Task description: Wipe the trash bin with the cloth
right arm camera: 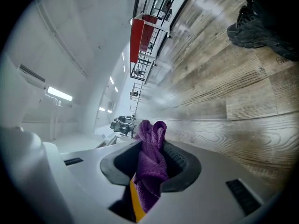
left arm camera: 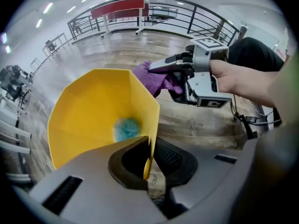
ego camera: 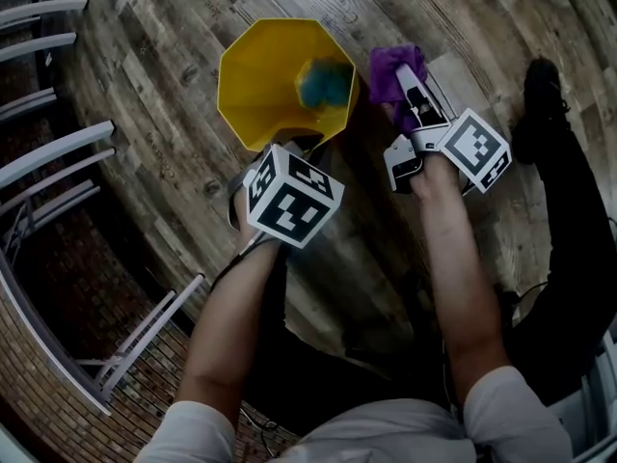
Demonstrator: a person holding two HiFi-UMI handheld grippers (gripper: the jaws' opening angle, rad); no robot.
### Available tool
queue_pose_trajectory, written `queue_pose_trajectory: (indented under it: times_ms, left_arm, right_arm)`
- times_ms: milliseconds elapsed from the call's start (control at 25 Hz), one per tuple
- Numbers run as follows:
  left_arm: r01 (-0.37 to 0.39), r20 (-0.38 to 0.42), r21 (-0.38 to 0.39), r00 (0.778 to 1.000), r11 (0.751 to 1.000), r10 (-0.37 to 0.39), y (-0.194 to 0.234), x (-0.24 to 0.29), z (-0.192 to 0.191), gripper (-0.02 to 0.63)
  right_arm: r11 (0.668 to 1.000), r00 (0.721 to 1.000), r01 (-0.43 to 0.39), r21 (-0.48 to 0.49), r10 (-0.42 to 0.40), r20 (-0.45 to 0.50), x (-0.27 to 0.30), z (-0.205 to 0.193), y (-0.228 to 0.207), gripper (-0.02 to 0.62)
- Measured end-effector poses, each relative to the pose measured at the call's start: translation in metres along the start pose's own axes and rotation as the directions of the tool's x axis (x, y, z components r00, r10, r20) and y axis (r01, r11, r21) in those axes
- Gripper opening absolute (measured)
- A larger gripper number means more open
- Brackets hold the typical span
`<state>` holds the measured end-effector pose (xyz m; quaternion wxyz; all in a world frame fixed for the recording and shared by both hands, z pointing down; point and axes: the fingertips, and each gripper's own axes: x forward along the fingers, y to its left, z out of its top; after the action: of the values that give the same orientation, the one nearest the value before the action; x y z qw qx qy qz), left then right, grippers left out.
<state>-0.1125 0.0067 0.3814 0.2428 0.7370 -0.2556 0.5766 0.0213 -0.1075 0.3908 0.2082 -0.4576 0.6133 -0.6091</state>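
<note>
Bin (ego camera: pixel 265 75), yellow, stands on the wood floor (ego camera: pixel 174 114), mouth up, long axis roughly vertical. Teal clump (ego camera: pixel 323 83) lies inside, toward its right wall.
Left tongs (left arm camera: pixel 148 164): pressed together on the bin's near rim, pointing steeply down.
Right tongs (right arm camera: pixel 149 169): pinching a purple cloth (right arm camera: pixel 150 148), just right of the bin. Cloth bunched, its length running out past the tips, away from the person.

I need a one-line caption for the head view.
From above: left tongs clamp the yellow trash bin by its rim, right tongs hold the purple cloth beside it.
</note>
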Motion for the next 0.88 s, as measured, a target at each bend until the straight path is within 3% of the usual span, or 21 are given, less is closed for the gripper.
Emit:
queue_pose_trajectory:
  times_ms: [320, 520, 880]
  left_arm:
    - [0.004, -0.010, -0.018, 1.000, 1.000, -0.005, -0.001, 0.005, 0.005, 0.029]
    - [0.004, -0.008, -0.001, 1.000, 1.000, -0.004, -0.003, 0.004, 0.005, 0.029]
    - [0.005, -0.001, 0.018, 1.000, 1.000, -0.005, -0.004, 0.002, 0.003, 0.028]
  right_arm:
    - [0.988, 0.989, -0.150, 0.025, 0.149, 0.014, 0.000, 0.003, 0.043, 0.115]
    - [0.997, 0.998, -0.066, 0.028, 0.066, -0.021, 0.007, -0.013, 0.016, 0.115]
    - [1.000, 0.997, 0.012, -0.005, -0.012, -0.071, 0.021, -0.027, -0.015, 0.115]
